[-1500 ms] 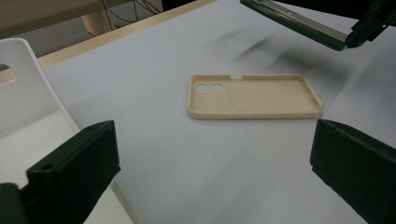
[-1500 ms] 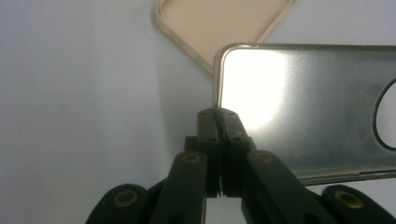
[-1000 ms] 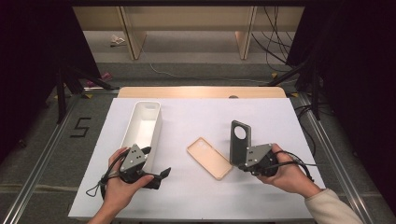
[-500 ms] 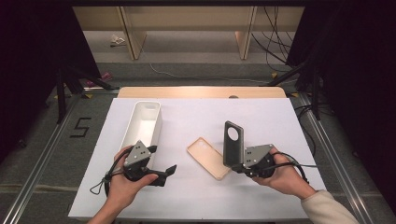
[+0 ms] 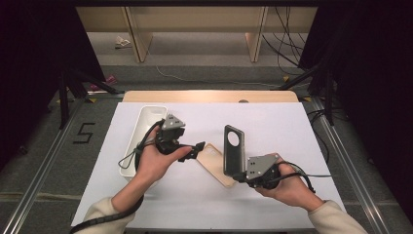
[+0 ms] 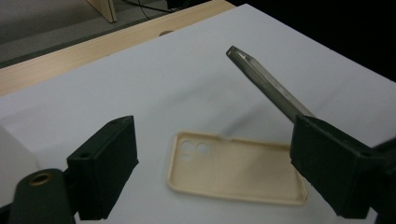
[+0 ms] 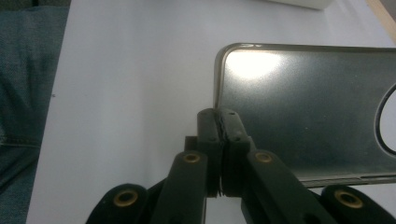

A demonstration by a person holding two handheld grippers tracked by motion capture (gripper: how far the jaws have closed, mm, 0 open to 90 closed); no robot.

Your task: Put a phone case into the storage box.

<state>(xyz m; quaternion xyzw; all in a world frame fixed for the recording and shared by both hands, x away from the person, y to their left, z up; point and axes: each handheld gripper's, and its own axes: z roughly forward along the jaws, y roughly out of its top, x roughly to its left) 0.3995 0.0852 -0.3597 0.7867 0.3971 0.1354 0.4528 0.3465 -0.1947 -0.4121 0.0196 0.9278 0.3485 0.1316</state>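
from above, the right gripper (image 5: 239,174) held a dark phone case (image 5: 233,148) on edge, lifted off the white counter (image 5: 272,122), just right of a beige phone case (image 5: 216,163) lying flat near the middle. the right gripper view showed what that angle hid: its jaws were pinched shut on the dark case's edge. the left gripper (image 6: 215,172) hovered over the beige case, its jaws wide apart, just having been closing with nothing touching them, a white tray (image 5: 141,126) at the left.

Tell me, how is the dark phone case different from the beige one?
The dark case is held up off the table by the right gripper, pinched at its edge; the beige case lies flat, untouched. The dark one has one big round hole, the beige several small ones. Both are phone cases.
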